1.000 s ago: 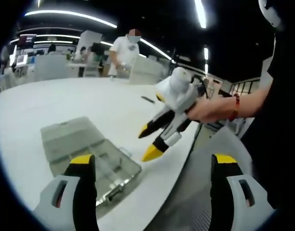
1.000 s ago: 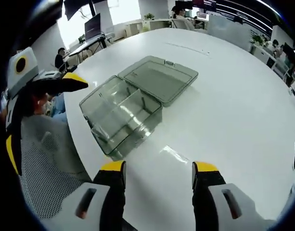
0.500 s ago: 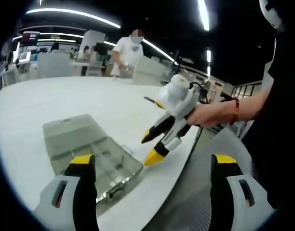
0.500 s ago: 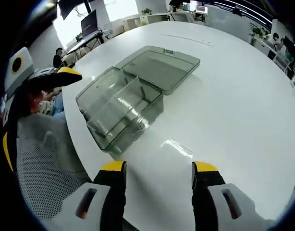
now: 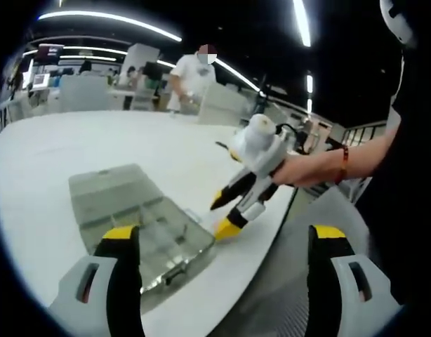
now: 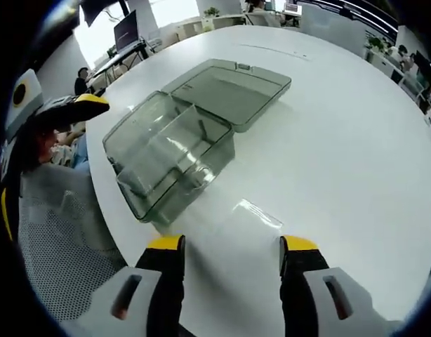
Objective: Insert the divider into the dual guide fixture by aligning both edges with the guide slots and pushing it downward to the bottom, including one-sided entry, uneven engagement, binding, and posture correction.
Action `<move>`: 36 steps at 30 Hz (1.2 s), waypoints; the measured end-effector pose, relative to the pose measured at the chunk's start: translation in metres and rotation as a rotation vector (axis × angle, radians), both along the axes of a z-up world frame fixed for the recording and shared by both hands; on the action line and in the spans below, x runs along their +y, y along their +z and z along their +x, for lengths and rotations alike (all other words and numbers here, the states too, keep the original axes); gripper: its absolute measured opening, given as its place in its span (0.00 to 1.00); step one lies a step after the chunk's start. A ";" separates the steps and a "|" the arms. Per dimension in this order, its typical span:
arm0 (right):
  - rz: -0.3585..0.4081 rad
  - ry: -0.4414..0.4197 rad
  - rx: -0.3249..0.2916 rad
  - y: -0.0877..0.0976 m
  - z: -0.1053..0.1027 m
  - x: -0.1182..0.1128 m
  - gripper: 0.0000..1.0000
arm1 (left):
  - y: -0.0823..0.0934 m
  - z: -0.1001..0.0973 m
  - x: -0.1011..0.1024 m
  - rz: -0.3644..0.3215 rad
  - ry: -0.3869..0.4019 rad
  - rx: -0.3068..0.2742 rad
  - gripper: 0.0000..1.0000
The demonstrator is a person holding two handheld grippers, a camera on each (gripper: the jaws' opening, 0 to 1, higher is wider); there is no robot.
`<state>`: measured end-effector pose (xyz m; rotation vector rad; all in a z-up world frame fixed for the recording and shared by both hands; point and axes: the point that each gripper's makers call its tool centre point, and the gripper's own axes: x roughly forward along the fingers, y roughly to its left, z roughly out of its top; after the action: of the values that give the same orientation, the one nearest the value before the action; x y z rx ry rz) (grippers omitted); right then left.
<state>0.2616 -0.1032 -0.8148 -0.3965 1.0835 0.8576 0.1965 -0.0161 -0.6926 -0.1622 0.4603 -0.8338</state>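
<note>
On the white worktop (image 6: 342, 147) sits one clear box (image 6: 166, 161) near the edge, its hinged lid (image 6: 229, 88) lying open flat behind it; one clear flat sheet, likely the divider (image 6: 257, 214), lies on the worktop just beside the box. Two grippers show: the left gripper (image 5: 222, 242) and the right gripper (image 6: 229, 249), both with jaws spread and empty. Compared with a second ago, the right gripper has dropped closer to the worktop beside the box.

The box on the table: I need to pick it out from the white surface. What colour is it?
The box is see-through smoky grey-green plastic, best seen in the right gripper view.
</note>
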 end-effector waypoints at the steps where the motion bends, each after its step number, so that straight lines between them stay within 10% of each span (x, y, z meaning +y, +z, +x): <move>1: -0.001 -0.001 0.005 0.000 0.000 0.000 0.51 | 0.000 0.000 0.000 -0.002 0.000 0.000 0.98; 36: -0.108 0.021 -0.071 -0.006 0.007 0.007 0.41 | -0.002 0.000 0.007 -0.011 0.022 0.010 0.98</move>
<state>0.2688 -0.0959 -0.8206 -0.5260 1.0641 0.8001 0.1968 -0.0094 -0.6949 -0.1813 0.4625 -0.8141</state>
